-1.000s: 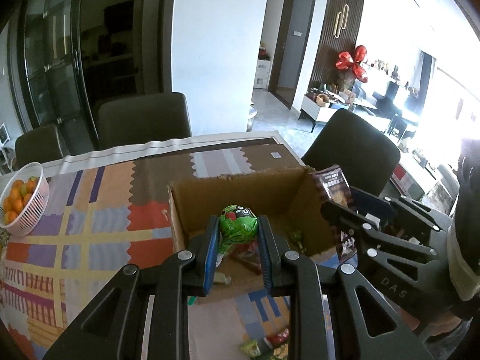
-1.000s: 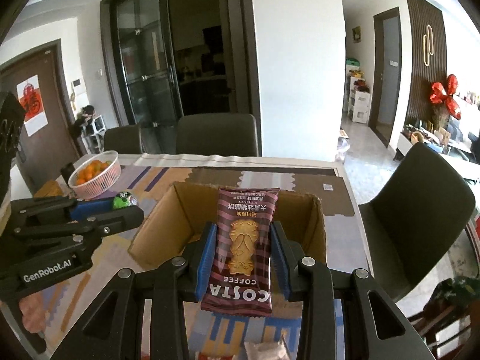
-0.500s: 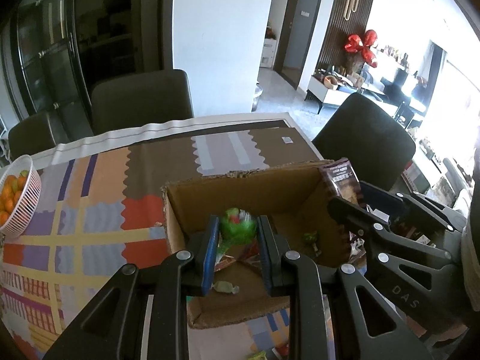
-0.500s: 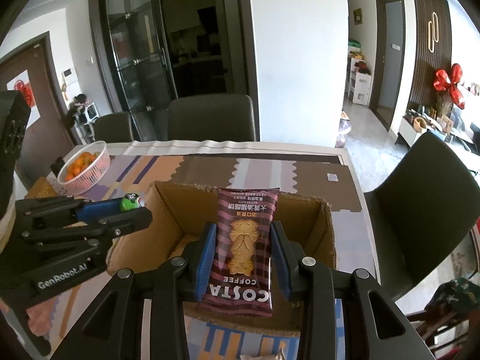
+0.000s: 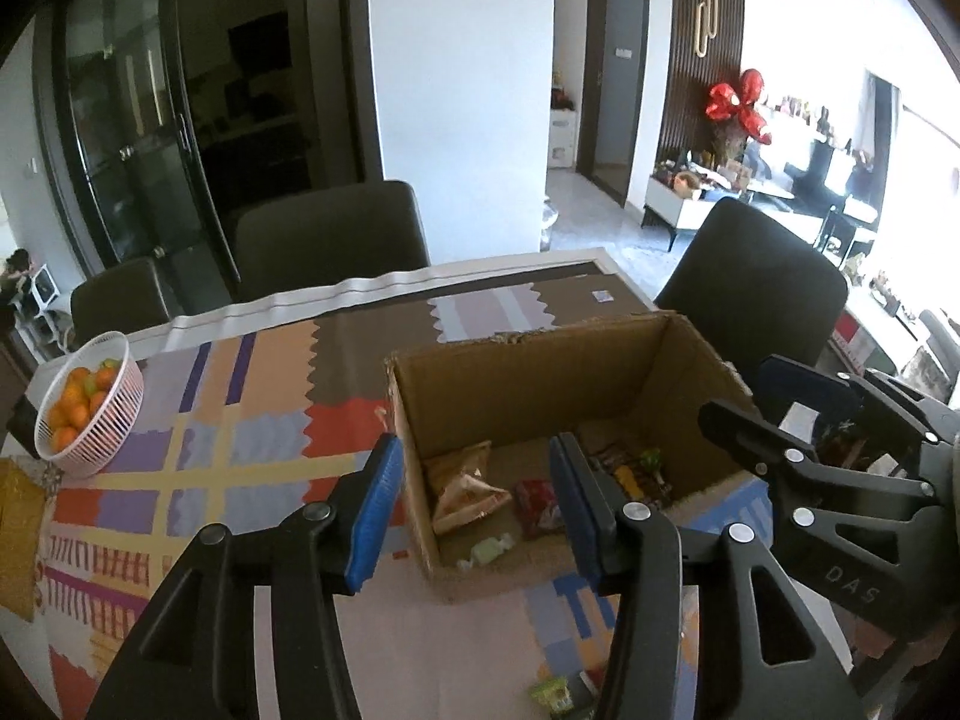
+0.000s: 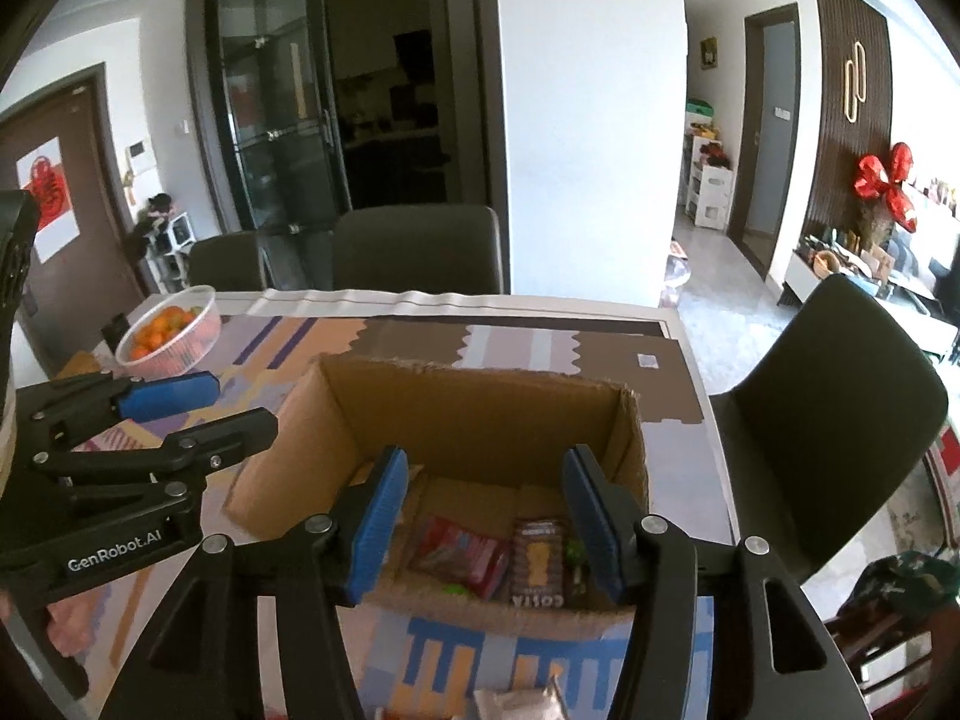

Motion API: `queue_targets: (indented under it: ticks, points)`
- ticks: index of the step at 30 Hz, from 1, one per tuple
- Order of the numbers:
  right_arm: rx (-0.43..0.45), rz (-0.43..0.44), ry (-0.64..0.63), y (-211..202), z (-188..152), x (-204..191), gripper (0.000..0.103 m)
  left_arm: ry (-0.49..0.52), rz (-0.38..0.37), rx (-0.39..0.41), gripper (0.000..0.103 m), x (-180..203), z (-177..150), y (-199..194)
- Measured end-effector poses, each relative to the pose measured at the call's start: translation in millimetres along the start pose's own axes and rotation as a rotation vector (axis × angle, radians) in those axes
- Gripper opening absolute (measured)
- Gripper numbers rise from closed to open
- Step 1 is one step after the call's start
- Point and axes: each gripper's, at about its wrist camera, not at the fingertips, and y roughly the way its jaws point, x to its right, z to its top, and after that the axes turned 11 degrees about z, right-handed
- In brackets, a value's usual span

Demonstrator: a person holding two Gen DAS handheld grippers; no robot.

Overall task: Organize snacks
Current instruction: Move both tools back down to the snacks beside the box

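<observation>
Toward the table's left edge: a white slatted basket (image 5: 90,402) of oranges on the patchwork tablecloth (image 5: 252,438). Just beside it toward the middle, seen from the right wrist: the left gripper (image 6: 198,405), blue pads parted and opening, nothing between them, poised at the left wall of the cardboard box (image 5: 540,372). Near the table's right end, open-topped: that box, holding the snacks. On its floor, at left, a tan triangular packet (image 5: 465,483); beside it a red wrapper (image 5: 537,501) and a small pale-green candy (image 5: 489,549); further right a few yellow and green pieces, too small to name, possibly sweets. Flat against the near wall, in the right wrist view: the brown Costa coffee packet (image 6: 538,564), next to a pink-red packet (image 6: 459,552). Above them: the right gripper (image 6: 489,519), jaws spread and opening, empty, no pad touching any packet. On the cloth at the table's near edge, outside the box: a green packet (image 5: 552,693). Beyond the right edge: a dark chair (image 6: 840,396).
</observation>
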Motion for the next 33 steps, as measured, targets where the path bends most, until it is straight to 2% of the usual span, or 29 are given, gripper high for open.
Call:
queue_targets:
  ticks: [9, 17, 25, 33]
  points:
    - [0.045, 0.053, -0.050, -32, -27, -27, 0.056, -0.019, -0.002, 0.044, 0.051, -8, -38, -42]
    - [0.055, 0.074, -0.086, -48, -51, -46, 0.056, 0.008, 0.017, 0.047, 0.053, -6, -72, -60]
    - [0.010, 0.091, -0.104, -50, -84, -57, 0.056, 0.054, 0.027, 0.016, 0.053, -4, -115, -64]
    - [-0.071, 0.112, -0.139, -45, -119, -73, 0.056, 0.125, 0.032, -0.024, 0.053, -1, -156, -66]
